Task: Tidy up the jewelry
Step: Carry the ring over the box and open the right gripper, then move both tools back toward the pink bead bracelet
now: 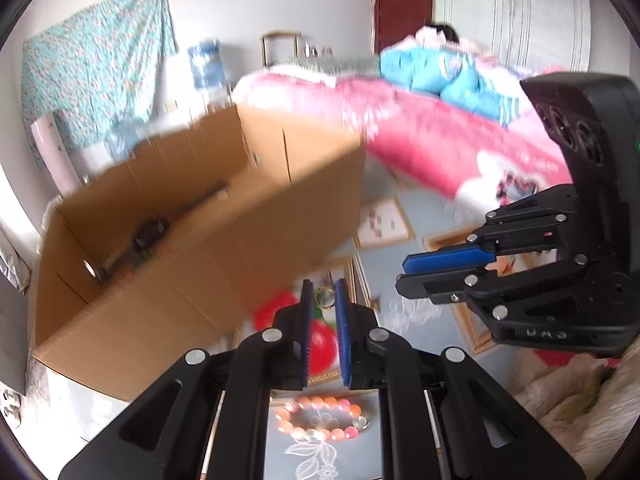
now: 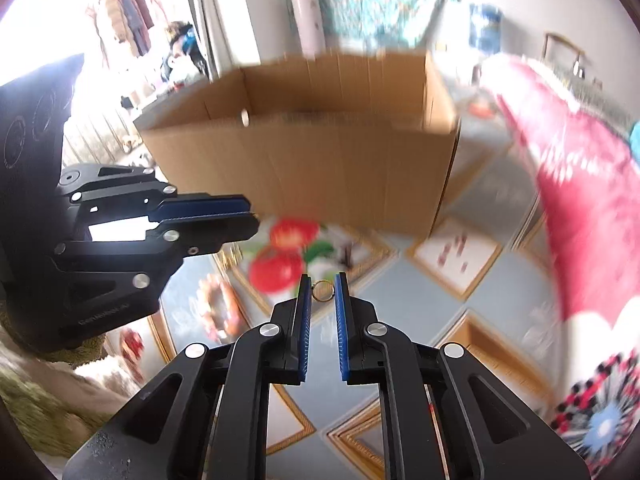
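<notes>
Ring in left jaws: A small gold ring (image 1: 324, 289) sits right at the tips of the left gripper (image 1: 324, 285).
How it handles: It looks hard, light and smooth. It could slip or pop out if pinched unevenly.
Where to hold it: Best is across the hoop, one pad on each side, as it is held here.
Left jaws: They are nearly closed, with only the ring between them. Both blue pads (image 1: 306, 320) seem to press on it, so the ring is gripped.
Ring in right jaws: A second ring (image 2: 323, 300) sits at the tips of the right gripper (image 2: 322, 280). It is just as small and thin.
Right jaws: They are also nearly closed, pinching that ring from both sides.
Seen from the side: Each gripper shows up in the other's view with its jaws close together. The rings are too small to see there.
Bracelet: A pink and orange bead bracelet (image 1: 320, 420) lies flat on the surface (image 1: 400, 208), below the left gripper. It looks loose and floppy.
Box: An open cardboard box (image 1: 180, 220) stands on the surface beyond both grippers. Something dark lies inside, but it is too blurry to name.
My guess: The rings may be meant for the box.
</notes>
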Available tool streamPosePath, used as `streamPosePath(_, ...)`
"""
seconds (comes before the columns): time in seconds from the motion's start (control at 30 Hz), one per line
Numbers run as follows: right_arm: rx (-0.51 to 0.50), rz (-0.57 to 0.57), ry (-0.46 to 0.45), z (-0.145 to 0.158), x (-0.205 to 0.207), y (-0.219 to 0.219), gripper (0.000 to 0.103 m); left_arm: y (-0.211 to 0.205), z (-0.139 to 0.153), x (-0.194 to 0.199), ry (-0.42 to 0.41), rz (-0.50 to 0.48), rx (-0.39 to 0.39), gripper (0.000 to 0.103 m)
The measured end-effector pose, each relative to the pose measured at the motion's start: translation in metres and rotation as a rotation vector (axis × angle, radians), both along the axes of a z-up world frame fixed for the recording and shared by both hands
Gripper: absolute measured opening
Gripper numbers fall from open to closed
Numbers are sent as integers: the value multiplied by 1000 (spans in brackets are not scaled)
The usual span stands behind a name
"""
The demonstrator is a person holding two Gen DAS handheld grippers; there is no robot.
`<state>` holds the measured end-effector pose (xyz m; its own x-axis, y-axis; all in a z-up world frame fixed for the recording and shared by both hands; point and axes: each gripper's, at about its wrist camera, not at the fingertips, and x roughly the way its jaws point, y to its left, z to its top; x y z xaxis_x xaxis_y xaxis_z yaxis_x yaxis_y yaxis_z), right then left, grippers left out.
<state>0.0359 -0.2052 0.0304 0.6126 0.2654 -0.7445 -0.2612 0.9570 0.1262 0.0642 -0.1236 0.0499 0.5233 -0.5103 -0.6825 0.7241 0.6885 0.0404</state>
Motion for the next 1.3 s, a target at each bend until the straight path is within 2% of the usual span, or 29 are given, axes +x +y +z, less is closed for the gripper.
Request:
streamPosePath(0.2, 36, 21, -198, 58, 12, -1, 10, 19, 53, 11, -137, 38, -99, 11)
streamPosePath(0.3, 55, 31, -244, 68, 31, 2, 10, 25, 55, 33, -134, 94, -111, 11)
streamPosePath(0.43, 57, 40, -218, 57, 63, 10, 10, 29, 38, 66, -41, 137, -116, 11)
streamPosePath(0.57, 37, 39, -155, 38, 93, 10, 10, 28, 16, 94, 60, 153, -109, 11)
streamPosePath(0.7, 29, 22, -92, 24, 112, 10, 10, 24, 2, 111, 113, 154, -108, 11)
streamPosePath(0.8, 26, 2, -93, 23, 116, 6, 11, 25, -2, 117, 132, 150, -110, 11)
streamPosePath(0.93, 33, -21, -118, 31, 110, -3, 13, 27, -5, 120, 145, 155, -127, 24)
streamPosePath(1.0, 36, -35, -130, 32, 110, -8, 14, 28, -4, 119, 140, 156, -136, 26)
streamPosePath(1.13, 47, -71, -155, 40, 103, -18, 14, 33, 2, 115, 125, 170, -151, 28)
streamPosePath(1.3, 63, -110, -196, 52, 87, -28, 27, 48, 16, 102, 98, 200, -179, 35)
